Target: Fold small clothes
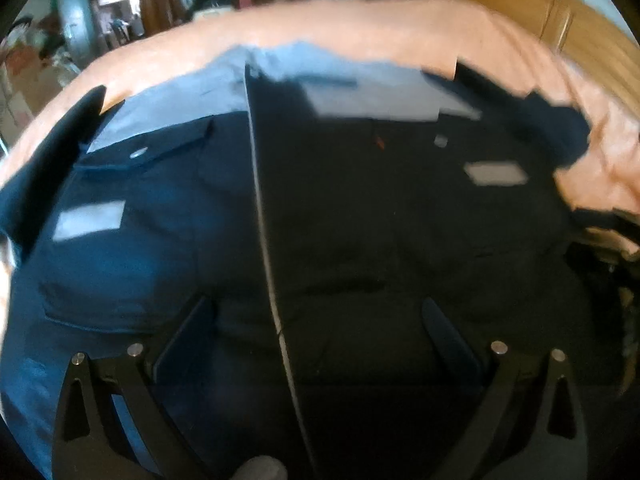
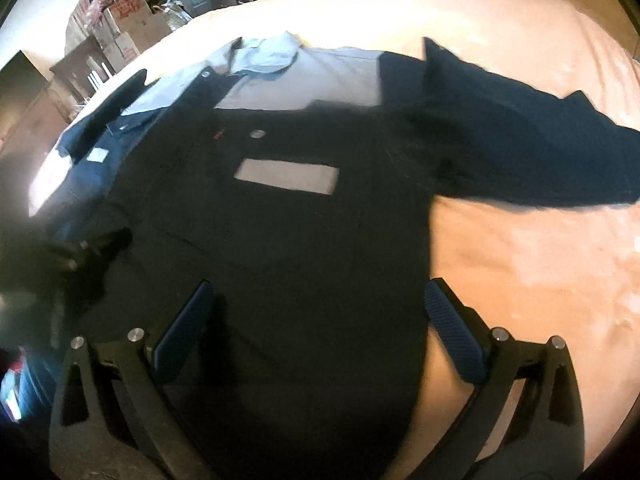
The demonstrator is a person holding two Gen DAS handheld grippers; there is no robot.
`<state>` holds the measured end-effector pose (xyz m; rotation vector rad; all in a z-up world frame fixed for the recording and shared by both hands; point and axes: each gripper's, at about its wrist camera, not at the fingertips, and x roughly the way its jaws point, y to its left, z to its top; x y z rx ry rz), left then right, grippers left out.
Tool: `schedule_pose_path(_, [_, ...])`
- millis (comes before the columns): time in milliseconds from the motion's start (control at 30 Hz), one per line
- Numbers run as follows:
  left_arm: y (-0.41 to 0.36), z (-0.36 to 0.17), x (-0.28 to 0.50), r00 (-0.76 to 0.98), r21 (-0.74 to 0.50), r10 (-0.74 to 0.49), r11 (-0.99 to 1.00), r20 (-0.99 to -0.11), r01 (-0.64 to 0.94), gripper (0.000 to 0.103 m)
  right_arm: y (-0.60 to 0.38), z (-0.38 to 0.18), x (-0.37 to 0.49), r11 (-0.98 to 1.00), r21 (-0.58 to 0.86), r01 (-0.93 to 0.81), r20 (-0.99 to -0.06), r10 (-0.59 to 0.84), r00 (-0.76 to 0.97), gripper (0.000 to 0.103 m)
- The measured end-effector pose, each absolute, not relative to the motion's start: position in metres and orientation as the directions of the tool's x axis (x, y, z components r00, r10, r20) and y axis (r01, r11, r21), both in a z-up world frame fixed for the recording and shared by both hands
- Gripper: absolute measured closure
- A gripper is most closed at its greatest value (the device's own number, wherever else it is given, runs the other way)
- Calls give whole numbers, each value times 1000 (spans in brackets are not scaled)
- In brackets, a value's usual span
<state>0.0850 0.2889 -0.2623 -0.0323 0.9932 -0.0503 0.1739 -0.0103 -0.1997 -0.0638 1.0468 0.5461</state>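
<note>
Two grippers hover low over a dark shirt (image 2: pixel 288 240) spread flat on a peach bedspread (image 2: pixel 540 240), and both stand with their jaws wide apart, holding nothing. Nearest in the left wrist view, the left gripper (image 1: pixel 316 320) sits above the shirt's lower front, with the pale line of the button edge (image 1: pixel 268 240) running between its fingers. In the right wrist view, the right gripper (image 2: pixel 316 300) straddles the shirt's right side: its left finger is over dark cloth and its right finger (image 2: pixel 452 332) is over bare bedspread just past the hem. Farther on lie a grey chest patch (image 2: pixel 286 176) and a small round button (image 2: pixel 256 134). One sleeve (image 2: pixel 520 136) stretches out to the right across the bedspread. Beyond that come the light grey shoulder panel (image 2: pixel 312 80) and collar (image 2: pixel 264 54) at the far end. Past the bed, at far left, stand stacked cardboard boxes (image 2: pixel 128 28), blurred.
</note>
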Motion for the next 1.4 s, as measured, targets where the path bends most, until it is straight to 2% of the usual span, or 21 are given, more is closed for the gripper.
schedule_pose_path(67, [292,-261,81,551,-64,-74,997,-831,37,0,-17,-218,175,864,257,-433,-855,412,315,0])
schedule_pose_path(233, [292,-262,77,547,-40,-54,999,-836,36,0,-24,-222,177,847,319,-425,-832,465,303,0])
schedule_pose_path(433, [288,-267,85,576,-24,-40,999,-816,34,0,-29,-223,167,833,319,-452,-790,497,358,0])
schedule_pose_path(933, [288,-269,86,586,-43,-54,999,-808,33,0,-30,-223,168,835,308,-455,-789,491,368,0])
schedule_pose_path(1100, [288,-269,86,586,-45,-56,998,-808,33,0,-43,-202,175,815,394,-426,-771,545,329,2])
schedule_pose_path(1233, [289,-269,86,589,-50,-60,998,-806,34,0,-115,-152,215,754,561,-343,-630,657,413,3])
schedule_pose_path(1300, [289,-269,86,588,-51,-62,998,-806,34,0,-159,-144,240,764,586,-271,-609,636,474,2])
schedule_pose_path(1400, [288,-269,87,589,-54,-64,998,-806,35,0,-266,-159,293,782,620,-58,-619,533,577,3])
